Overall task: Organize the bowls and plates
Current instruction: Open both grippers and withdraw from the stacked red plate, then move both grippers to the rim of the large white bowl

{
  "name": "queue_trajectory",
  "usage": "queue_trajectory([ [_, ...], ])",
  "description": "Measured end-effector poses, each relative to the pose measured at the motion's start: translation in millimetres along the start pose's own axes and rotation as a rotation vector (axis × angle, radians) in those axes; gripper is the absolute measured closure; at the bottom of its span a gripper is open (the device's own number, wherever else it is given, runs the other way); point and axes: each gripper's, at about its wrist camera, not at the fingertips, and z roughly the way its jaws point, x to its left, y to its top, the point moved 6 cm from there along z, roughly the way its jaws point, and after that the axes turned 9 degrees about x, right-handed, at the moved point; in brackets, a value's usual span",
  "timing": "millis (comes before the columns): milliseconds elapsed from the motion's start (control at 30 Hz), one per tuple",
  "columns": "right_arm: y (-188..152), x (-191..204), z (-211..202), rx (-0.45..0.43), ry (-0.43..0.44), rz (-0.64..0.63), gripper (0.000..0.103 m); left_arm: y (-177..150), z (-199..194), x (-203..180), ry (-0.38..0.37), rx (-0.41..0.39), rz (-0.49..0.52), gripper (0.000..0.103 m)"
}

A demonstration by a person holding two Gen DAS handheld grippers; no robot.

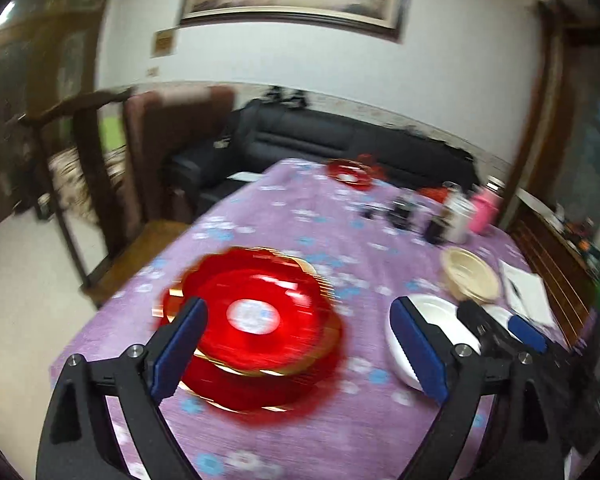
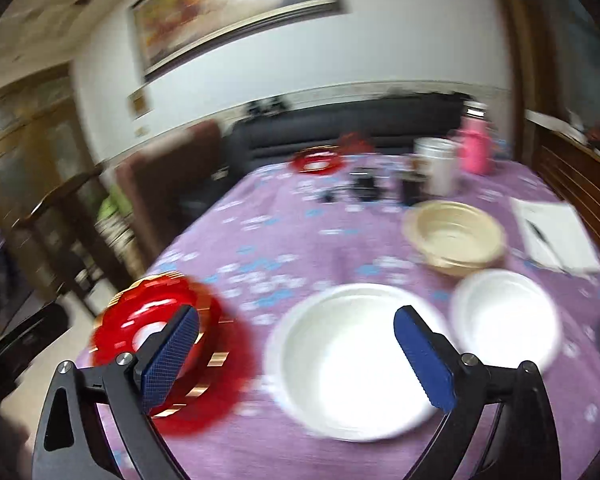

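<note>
The table covered with a purple cloth printed with small blue and white flowers (image 2: 300,240) carries all the dishes. Nearest on its left side lies the stack of red translucent plates with gold scalloped rims (image 1: 256,320); I judge it is two or more plates, but blur hides the count. To the right of it rests the large white round bowl (image 2: 352,360), then the smaller white round bowl (image 2: 504,320) just beside it, and behind these the beige bowl with a wide rim (image 2: 456,236). One more small red plate with a gold rim (image 2: 318,160) stays far away, near the back edge of the table, close to the bottles and cups.

I believe the work is at an early or middle step: the red plates are already partly gathered, but the white bowls and the beige bowl are not yet nested. The next move probably calls for taking the smaller white bowl by its rim and placing it inside the large one, or fetching the far red plate.

The left gripper (image 1: 300,344) is wide apart and holds nothing; it hovers over the red stack, and I cannot tell whether it touches it. The right gripper (image 2: 296,356) is also spread wide and empty, above the large white bowl.
</note>
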Motion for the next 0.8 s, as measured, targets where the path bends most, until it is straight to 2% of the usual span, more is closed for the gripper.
queue_trajectory([
  [133,-2,-67,-15,-0.022,-0.043,0.157,0.003,-14,1,-51,-0.108,0.042,0.112,0.011],
  [200,-4,-94,-32,-0.077,-0.093,0.189,0.004,-21,5,-71,-0.157,0.067,0.138,0.011],
  [300,-6,-107,-64,-0.207,-0.231,0.13,0.004,-28,13,-96,-0.212,0.081,0.146,0.011],
  [367,-5,-106,-78,-0.284,-0.284,0.076,0.001,-33,20,-108,-0.239,0.107,0.146,0.011],
  [433,-6,-108,-84,-0.323,-0.267,0.052,0.0,-42,29,-121,-0.25,0.162,0.16,0.011],
  [467,-7,-110,-83,-0.308,-0.251,0.05,0.0,-46,34,-128,-0.246,0.188,0.182,0.011],
  [500,-7,-114,-76,-0.258,-0.226,0.054,0.0,-49,37,-134,-0.236,0.208,0.208,0.011],
  [600,-11,-126,-59,-0.186,-0.194,0.083,0.0,-54,45,-143,-0.207,0.231,0.236,0.011],
  [800,-27,-143,-43,-0.121,-0.195,0.1,0.0,-53,56,-143,-0.25,0.256,0.173,0.011],
])
